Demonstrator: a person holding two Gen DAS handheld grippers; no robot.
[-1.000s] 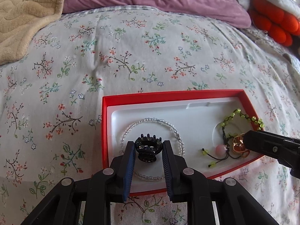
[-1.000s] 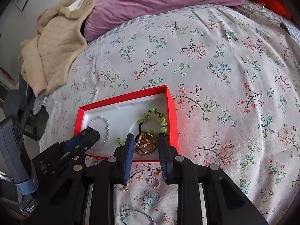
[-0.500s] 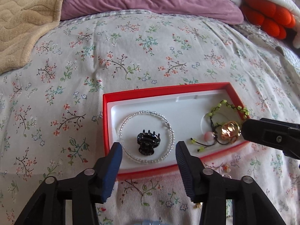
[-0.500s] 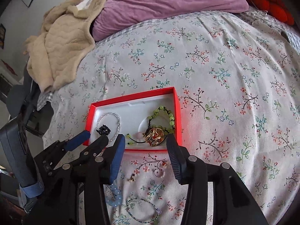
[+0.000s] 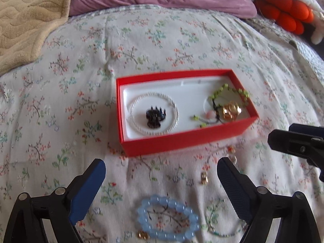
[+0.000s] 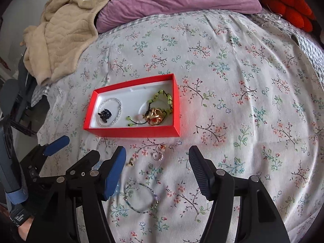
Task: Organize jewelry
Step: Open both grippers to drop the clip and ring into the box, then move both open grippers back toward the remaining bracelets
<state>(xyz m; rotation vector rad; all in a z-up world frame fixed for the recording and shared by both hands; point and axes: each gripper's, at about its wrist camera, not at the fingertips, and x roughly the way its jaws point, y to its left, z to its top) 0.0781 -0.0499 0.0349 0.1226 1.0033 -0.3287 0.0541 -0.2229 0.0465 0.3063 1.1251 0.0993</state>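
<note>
A red box (image 5: pixel 182 139) (image 6: pixel 131 131) with a white lining lies on the flowered bedspread. In it a black hair claw (image 5: pixel 155 117) (image 6: pixel 105 114) rests inside a clear bead bracelet (image 5: pixel 174 109). At its right end are a green bead bracelet (image 5: pixel 228 89) and a gold piece (image 5: pixel 230 111) (image 6: pixel 155 116). My left gripper (image 5: pixel 161 162) hangs before the box, jaws opening, nothing gripped. My right gripper (image 6: pixel 157 149) is beside it, jaws opening too, also holding nothing. Loose on the bed: a blue bead bracelet (image 5: pixel 168 218), a thin bracelet (image 6: pixel 141 198), a ring (image 6: pixel 158 156), a gold earring (image 6: pixel 129 163).
A beige blanket (image 6: pixel 60 40) and a purple pillow (image 6: pixel 172 2) lie at the head of the bed, with an orange plush (image 5: pixel 283 10) at the far right. The bed's edge drops off at the left of the right wrist view.
Both grippers let go, opened wide and drew back and up from the box. The hair claw and the gold piece stay in the box. Loose jewelry on the bed has come into view.
</note>
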